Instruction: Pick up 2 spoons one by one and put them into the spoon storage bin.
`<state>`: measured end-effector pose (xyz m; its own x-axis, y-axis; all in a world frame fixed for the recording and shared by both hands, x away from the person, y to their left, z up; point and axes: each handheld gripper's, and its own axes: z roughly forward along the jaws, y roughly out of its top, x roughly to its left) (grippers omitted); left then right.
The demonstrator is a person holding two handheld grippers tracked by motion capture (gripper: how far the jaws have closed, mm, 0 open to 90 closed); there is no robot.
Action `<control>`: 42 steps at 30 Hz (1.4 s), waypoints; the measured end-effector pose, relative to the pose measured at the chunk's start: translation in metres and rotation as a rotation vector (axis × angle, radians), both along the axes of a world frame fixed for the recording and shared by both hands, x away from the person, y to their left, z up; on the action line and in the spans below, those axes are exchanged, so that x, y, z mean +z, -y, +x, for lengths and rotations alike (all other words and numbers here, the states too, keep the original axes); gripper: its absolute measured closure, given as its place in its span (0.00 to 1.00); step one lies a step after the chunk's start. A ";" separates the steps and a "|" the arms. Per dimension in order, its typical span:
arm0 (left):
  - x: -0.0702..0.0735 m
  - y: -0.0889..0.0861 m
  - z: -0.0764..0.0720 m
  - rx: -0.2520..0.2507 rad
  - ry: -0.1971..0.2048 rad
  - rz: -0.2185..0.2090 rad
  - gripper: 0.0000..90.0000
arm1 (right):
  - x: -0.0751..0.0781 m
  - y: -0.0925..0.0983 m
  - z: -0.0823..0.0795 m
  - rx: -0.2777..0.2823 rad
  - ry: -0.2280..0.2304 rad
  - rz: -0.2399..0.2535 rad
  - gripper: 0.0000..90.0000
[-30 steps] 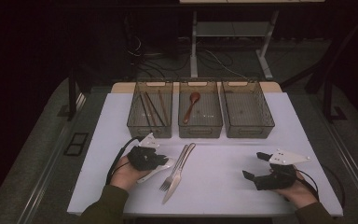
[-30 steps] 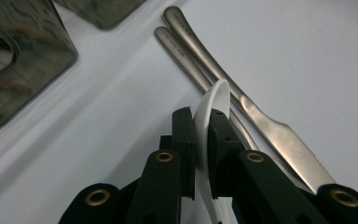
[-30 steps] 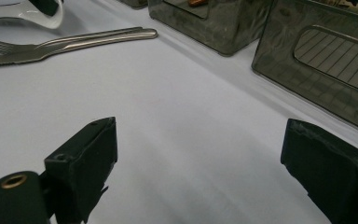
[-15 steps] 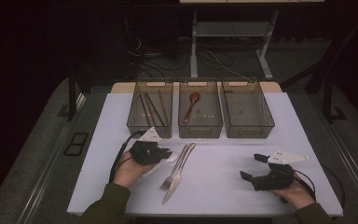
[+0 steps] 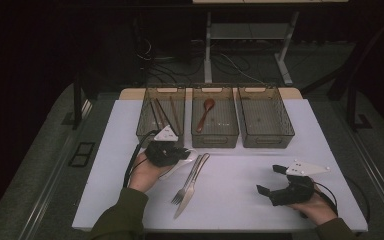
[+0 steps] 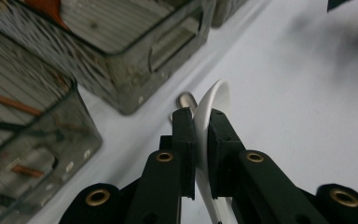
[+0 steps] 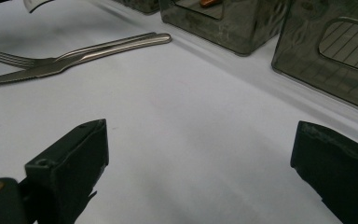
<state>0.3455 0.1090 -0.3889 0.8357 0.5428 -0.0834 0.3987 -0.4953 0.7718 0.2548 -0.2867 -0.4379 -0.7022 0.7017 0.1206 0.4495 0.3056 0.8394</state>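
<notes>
High view. My left gripper [image 5: 182, 153] sits just in front of the left bin [image 5: 161, 117] with its jaws clamped on a white spoon [image 5: 176, 169], whose pale body curves out beneath the hand. The left bin holds chopsticks [image 5: 163, 113]; the middle bin [image 5: 215, 117] holds a brown spoon [image 5: 206, 112]; the right bin [image 5: 265, 117] looks bare. A fork [image 5: 186, 186] and a knife [image 5: 192, 187] lie side by side on the white table [image 5: 250, 165], between my two hands. My right gripper [image 5: 273, 179] rests low at the near right, well apart from all cutlery.

Left gripper view. The black jaws stand narrow, pinching the white spoon [image 6: 208, 122] edge-on, so that its bowl rises past the fingertips [image 6: 184, 122]. The corner of the middle bin [image 6: 135, 56] lies just ahead and to the left. I judge the step in hand to be carrying this spoon to the bin that already has one. To do it well I would hold the pinch firm, lift until the bowl clears the bin wall, and let go only once the spoon is low inside.

Right gripper view. The jaws stand wide, having just been opening, with bare table between them. The fork [image 7: 51, 58] and knife [image 7: 32, 70] lie farther off, handles toward the bins.
</notes>
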 end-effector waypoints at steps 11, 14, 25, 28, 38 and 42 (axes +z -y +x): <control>0.021 0.018 0.019 0.006 0.030 -0.015 0.92 | 0.000 0.001 0.000 0.004 0.002 -0.006 0.05; 0.027 0.024 0.025 0.013 0.042 -0.017 0.92 | 0.000 0.001 0.000 0.002 0.004 -0.004 0.05; 0.040 0.053 0.059 0.054 0.079 -0.028 0.92 | 0.001 0.003 -0.001 -0.003 0.005 0.012 0.05; 0.043 0.063 0.072 0.065 0.089 -0.021 0.92 | 0.002 0.003 -0.001 -0.003 0.006 0.016 0.05; 0.043 0.094 0.112 0.112 0.102 0.001 0.92 | 0.004 0.004 -0.002 0.005 0.015 0.030 0.05; 0.038 0.104 0.124 0.125 0.088 -0.004 0.92 | 0.004 0.004 -0.002 0.010 0.021 0.029 0.05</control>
<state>0.4699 0.0049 -0.3510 0.7659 0.6428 -0.0152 0.3880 -0.4433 0.8081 0.2524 -0.2908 -0.4338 -0.7120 0.6907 0.1265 0.4290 0.2852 0.8571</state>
